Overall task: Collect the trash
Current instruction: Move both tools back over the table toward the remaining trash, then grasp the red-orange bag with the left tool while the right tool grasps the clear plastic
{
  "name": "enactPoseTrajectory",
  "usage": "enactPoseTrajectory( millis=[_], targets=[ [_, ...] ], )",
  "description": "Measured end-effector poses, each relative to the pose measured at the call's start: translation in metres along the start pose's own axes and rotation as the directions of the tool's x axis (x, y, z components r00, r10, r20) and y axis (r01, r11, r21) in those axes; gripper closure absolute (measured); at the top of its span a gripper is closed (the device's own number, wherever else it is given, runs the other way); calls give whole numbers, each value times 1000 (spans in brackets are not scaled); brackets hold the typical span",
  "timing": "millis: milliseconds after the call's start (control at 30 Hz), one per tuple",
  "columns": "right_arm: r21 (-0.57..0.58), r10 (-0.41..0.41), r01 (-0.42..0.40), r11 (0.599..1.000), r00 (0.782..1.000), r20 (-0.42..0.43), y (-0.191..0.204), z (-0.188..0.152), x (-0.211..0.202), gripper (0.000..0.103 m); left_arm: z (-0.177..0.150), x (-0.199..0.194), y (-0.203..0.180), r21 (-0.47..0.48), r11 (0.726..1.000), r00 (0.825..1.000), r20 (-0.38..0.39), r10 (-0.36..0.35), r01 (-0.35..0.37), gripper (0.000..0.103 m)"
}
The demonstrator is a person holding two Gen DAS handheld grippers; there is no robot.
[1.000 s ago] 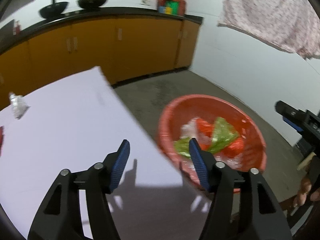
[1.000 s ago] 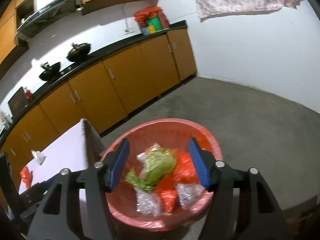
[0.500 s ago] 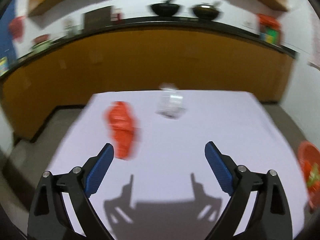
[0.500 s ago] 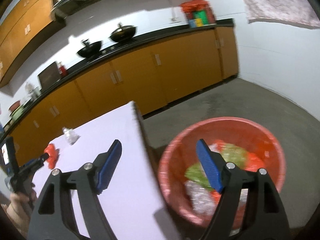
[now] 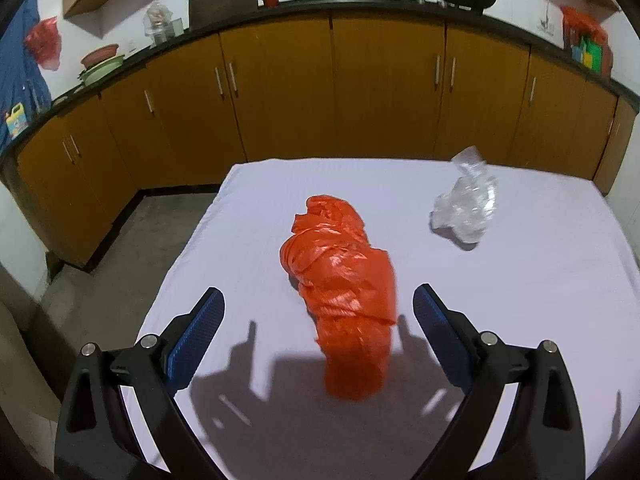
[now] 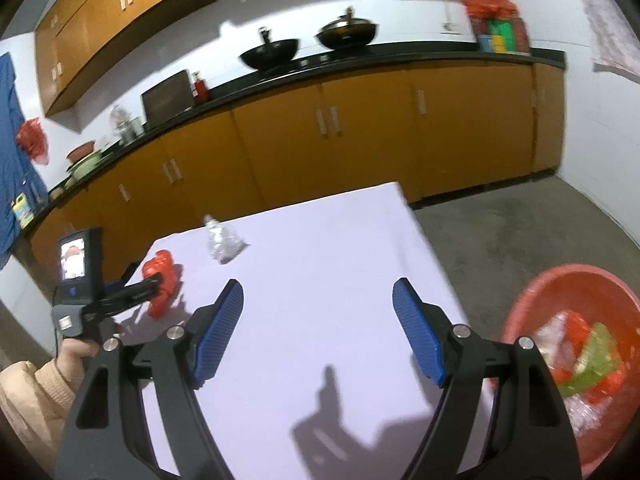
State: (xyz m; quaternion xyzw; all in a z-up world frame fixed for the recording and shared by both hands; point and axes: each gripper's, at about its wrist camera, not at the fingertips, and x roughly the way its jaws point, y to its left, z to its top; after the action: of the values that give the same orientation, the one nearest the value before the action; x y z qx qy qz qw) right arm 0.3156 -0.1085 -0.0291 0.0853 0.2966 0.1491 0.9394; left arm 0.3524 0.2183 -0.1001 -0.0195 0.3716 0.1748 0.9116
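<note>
red bag (image 5: 344, 296): crumpled red plastic lying on the white bench (image 5: 540, 280), toward its left edge and about midway between the near and far edges; nothing holds it.
left gripper (image 5: 318, 320): jaws have just been opening further and stand very wide; the bag's near end lies between them, the blue pads (image 5: 196, 336) clear of it on both sides.
step in hand: judged to be the pick of the red bag by the left gripper.
how to do it well: bring the jaws down along the bag's length so the pads bracket its thick middle, not the thin near tail; close until the plastic bunches firmly, since a loose film can slip out.
watch for: pinching the white cloth of the bench together with the bag; keep the tips just off the surface.
clear wrapper (image 5: 464, 208): crumpled clear plastic near the far right corner of the bench, well apart from the bag; likely the other piece left to collect.
right gripper (image 6: 318, 332): jaws wide apart, nothing between them, over the bare bench near its right edge.
red basin (image 6: 520, 312): on the floor beside the right edge of the bench, already holding green, red and clear scraps; the place to carry the bag to.
</note>
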Motion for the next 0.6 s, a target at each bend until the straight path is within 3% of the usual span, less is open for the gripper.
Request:
enactPoseTrajectory(
  millis=[167,300,400,600],
  targets=[
    [-36,42,-42,998,999,-16,27,6,29,27,5,19,9,-46,998,998,-40,-48,46,14],
    [-49,62,-64,997,998,-31,38,7,48,27,3,25,4,-21,994,993,-55,-105,104,60],
    [-61,74,-77,995,996,-50,47,7,65,27,-1,23,4,-1,993,992,-37,-119,120,63],
    [-52,114,-119,992,989,-93,62,11,103,31,-6,-2,31,-53,985,986,32,-164,166,64]
  ],
)
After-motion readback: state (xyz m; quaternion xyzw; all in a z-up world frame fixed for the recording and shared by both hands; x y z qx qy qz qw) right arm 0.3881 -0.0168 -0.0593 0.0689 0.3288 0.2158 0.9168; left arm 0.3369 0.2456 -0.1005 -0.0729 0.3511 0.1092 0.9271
